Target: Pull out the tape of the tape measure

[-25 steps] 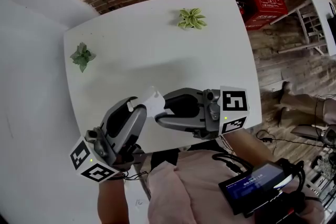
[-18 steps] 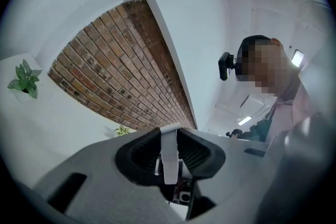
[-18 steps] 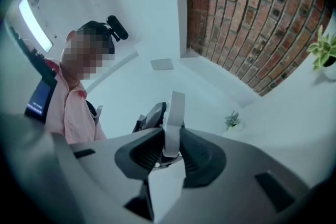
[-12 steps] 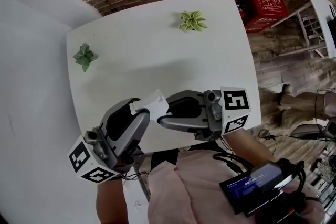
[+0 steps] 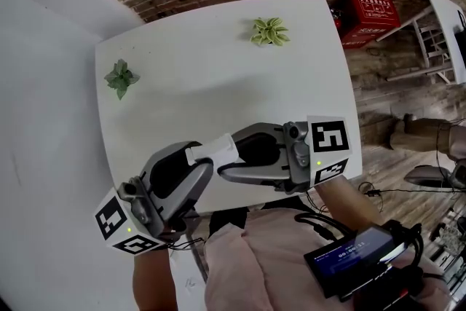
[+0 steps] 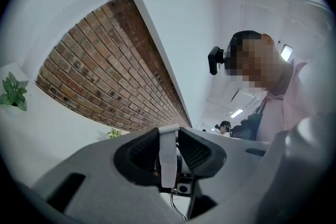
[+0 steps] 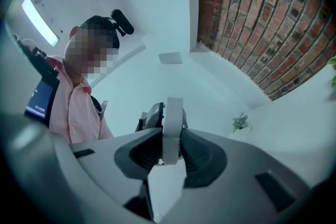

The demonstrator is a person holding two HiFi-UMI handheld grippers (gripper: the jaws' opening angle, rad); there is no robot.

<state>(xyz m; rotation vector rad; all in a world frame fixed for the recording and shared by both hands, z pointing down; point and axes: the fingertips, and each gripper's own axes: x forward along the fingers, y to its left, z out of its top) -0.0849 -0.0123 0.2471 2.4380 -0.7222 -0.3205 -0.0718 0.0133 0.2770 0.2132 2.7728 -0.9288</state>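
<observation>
Above the smooth table (image 5: 218,69), flat white tape measure (image 5: 215,151).

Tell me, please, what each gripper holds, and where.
The right gripper, jaws just eased wider, pinches the white tape measure by its flat sides; the left gripper, jaws just tightened, pinches its white tape end.

left claw (image 5: 198,159) tightening, right claw (image 5: 227,154) loosening; both grip the tape measure (image 5: 215,149)

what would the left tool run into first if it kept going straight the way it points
Probably the right tool, which faces it head-on; only the white tape measure they both clamp lies between. The left tool has just closed its jaws further on it, and the right's have opened slightly.
</observation>
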